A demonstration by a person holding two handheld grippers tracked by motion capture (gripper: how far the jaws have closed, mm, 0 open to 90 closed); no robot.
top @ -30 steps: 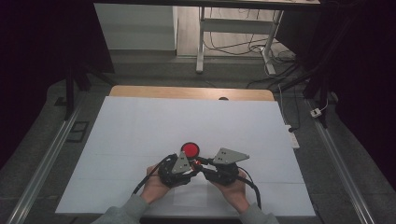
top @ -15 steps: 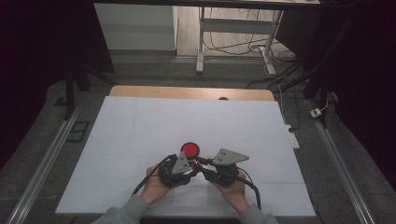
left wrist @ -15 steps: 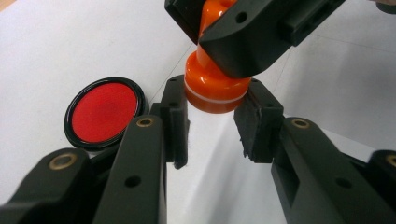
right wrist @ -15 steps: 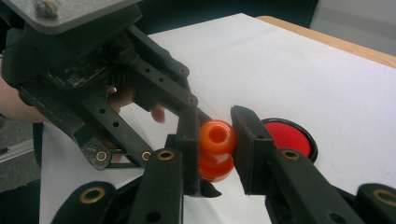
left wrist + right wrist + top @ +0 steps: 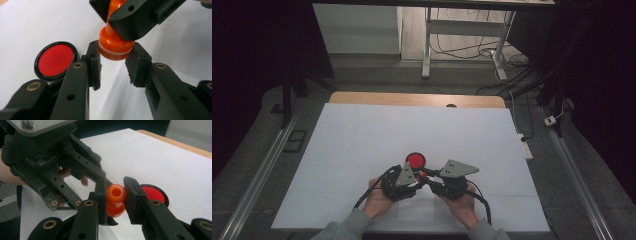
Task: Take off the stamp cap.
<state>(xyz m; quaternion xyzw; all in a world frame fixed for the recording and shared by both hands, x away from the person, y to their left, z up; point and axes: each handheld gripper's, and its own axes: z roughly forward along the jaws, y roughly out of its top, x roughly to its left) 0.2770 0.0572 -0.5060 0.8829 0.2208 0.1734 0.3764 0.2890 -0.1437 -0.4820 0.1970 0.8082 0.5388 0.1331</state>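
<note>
Nothing moved since before: I keep both tools still above the white bench. My right tool and left tool both clamp the orange plastic stamp, beside the round red black-rimmed pad.

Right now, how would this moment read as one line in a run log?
left tool: shut on orange stamp base | right tool: shut on its knob | red ink pad: open on white table

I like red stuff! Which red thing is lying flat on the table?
The round red pad with the black rim lies flat on the white sheet. The orange stamp is held up between the claws.
</note>
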